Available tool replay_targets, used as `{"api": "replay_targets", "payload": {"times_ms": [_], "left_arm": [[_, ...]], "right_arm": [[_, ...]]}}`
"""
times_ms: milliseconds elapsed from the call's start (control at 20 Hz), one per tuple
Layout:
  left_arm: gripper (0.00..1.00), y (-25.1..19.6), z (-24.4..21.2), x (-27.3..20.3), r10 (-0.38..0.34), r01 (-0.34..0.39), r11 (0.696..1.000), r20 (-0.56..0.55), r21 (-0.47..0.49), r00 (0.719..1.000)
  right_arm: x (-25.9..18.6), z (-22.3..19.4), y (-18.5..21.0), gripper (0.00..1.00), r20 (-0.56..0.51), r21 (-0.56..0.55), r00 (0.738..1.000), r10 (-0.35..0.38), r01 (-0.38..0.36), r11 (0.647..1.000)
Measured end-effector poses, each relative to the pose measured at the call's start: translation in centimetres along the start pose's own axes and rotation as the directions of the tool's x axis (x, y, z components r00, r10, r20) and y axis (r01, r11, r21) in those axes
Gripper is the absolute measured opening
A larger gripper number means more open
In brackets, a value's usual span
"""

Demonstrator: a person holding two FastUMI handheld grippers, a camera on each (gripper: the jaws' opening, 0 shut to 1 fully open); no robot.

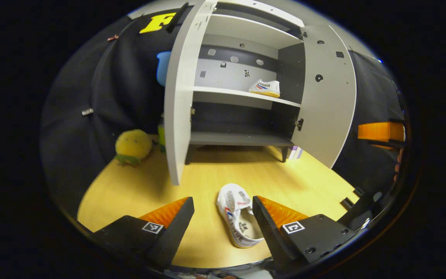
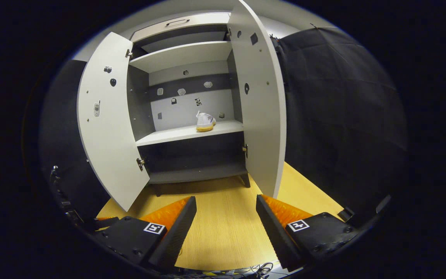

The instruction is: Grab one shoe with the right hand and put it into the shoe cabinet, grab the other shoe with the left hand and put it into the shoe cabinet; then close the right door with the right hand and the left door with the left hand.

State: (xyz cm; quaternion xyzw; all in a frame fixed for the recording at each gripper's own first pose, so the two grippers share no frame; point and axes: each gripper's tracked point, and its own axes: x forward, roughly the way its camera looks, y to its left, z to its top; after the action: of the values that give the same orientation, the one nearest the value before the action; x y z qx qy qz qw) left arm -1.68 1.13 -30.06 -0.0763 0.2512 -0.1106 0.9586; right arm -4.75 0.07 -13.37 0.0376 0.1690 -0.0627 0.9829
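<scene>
White shoe lies on its side on the floor between the left gripper's spread fingers, so a pinch on its soft upper could let it slip.

Left gripper view: shoe cabinet stands at 12 o'clock with both doors swung wide. Left door projects toward the camera at 11 o'clock; right door at 1 o'clock. Bare wooden floor is left between them as a lane. Middle shelf is occupied at its right end by a shoe; the left part is free. Bottom shelf is free. Second shoe lies on the floor at 6 o'clock. A yellow plush toy sits at 9 o'clock, outside the left door.
</scene>
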Motion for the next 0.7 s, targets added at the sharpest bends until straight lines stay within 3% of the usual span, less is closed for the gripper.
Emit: {"api": "replay_targets", "payload": {"times_ms": [150, 350, 550, 700], "left_arm": [[0.96, -0.6, -3.2, 2.7, -0.013, 0.014, 1.000, -0.043, 0.028, 0.999], [0.95, 0.5, -8.4, 6.7, 0.047, -0.032, 0.995, -0.155, 0.099, 0.987], [0.94, 1.1, -8.7, 9.2, 0.085, -0.074, 0.995, -0.168, 0.069, 0.982], [0.87, 1.6, -8.1, 11.3, 0.115, -0.094, 0.988, -0.167, 0.125, 0.979]], "right_arm": [[-2.2, -0.8, -1.0, 0.99, 0.001, 0.014, 0.999, -0.035, 0.035, 0.999], [-4.1, -1.3, -1.6, 0.98, -0.005, -0.020, 0.999, -0.050, 0.050, 0.999], [-5.2, -1.6, -1.5, 0.98, -0.027, -0.065, 0.999, -0.047, 0.045, 0.997], [-6.0, -0.5, -1.9, 0.98, -0.004, -0.104, 0.999, -0.054, 0.053, 0.993]]}}
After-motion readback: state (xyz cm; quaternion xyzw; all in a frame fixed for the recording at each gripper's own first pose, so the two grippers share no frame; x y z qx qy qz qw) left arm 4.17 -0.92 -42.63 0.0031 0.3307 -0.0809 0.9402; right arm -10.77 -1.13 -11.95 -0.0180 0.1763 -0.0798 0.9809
